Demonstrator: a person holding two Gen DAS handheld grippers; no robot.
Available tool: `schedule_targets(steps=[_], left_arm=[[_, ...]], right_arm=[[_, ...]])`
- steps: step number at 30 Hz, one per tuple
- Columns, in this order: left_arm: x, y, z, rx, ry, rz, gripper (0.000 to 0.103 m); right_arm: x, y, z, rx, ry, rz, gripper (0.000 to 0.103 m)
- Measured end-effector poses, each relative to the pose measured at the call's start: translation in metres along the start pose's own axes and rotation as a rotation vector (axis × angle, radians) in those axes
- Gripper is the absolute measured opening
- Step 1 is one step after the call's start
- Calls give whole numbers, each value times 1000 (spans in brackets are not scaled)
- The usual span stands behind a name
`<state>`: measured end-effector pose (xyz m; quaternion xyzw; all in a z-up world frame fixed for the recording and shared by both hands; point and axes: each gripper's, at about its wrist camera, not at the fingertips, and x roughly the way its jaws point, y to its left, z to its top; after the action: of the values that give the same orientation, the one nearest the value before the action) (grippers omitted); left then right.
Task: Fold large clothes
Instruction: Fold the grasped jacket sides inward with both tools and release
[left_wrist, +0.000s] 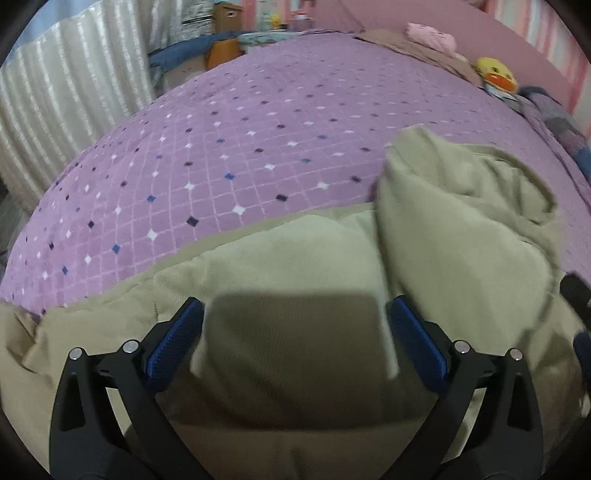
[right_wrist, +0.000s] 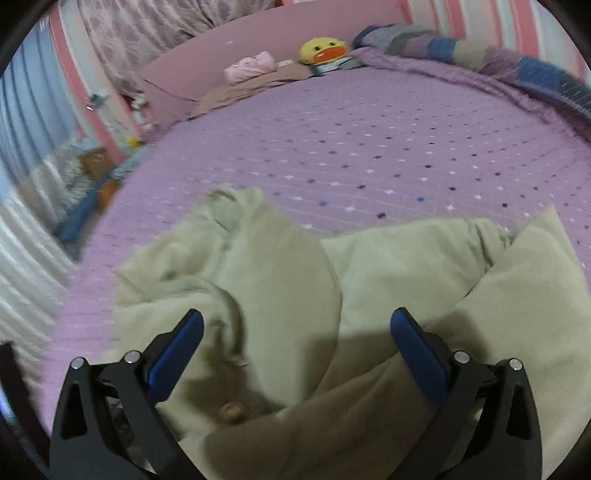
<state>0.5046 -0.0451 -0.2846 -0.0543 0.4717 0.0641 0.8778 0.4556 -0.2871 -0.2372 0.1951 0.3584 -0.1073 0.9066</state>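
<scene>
A large beige corduroy garment (left_wrist: 295, 266) lies rumpled on the near part of a purple quilted bed (left_wrist: 240, 122). In the left wrist view a loose fold (left_wrist: 461, 206) of it stands bunched up at the right. My left gripper (left_wrist: 295, 317) hovers just over the flat cloth, jaws wide open, nothing between the blue pads (left_wrist: 173, 343). In the right wrist view the same garment (right_wrist: 406, 266) is heaped in folds, with a brown button (right_wrist: 232, 410) showing low down. My right gripper (right_wrist: 297, 328) is open above it, pads clear of the cloth.
At the bed's far end lie a pink headboard (right_wrist: 258, 33), a yellow duck plush (right_wrist: 323, 50), a pink folded cloth (right_wrist: 251, 66) and a patchwork blanket (right_wrist: 480, 48). A white pleated curtain (left_wrist: 66, 92) and boxes (left_wrist: 225, 22) stand beside the bed's left edge.
</scene>
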Motion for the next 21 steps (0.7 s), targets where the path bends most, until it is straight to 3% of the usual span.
schedule_targets(steps=[3, 6, 10, 15, 21], left_arm=[[-29, 0, 3, 78, -67, -18, 100], [-47, -2, 0, 183, -99, -34, 100], [-42, -2, -4, 240, -126, -5, 100], [-28, 8, -27, 241, -127, 20, 100], [-17, 17, -34, 179, -151, -64, 100]], right_arm=[[-27, -10, 17, -110, -9, 41, 101], [-37, -27, 33, -352, 24, 47, 101], [-38, -46, 36, -554, -86, -4, 101], [-9, -65, 23, -516, -53, -17, 101], [10, -68, 8, -524, -61, -50, 101]])
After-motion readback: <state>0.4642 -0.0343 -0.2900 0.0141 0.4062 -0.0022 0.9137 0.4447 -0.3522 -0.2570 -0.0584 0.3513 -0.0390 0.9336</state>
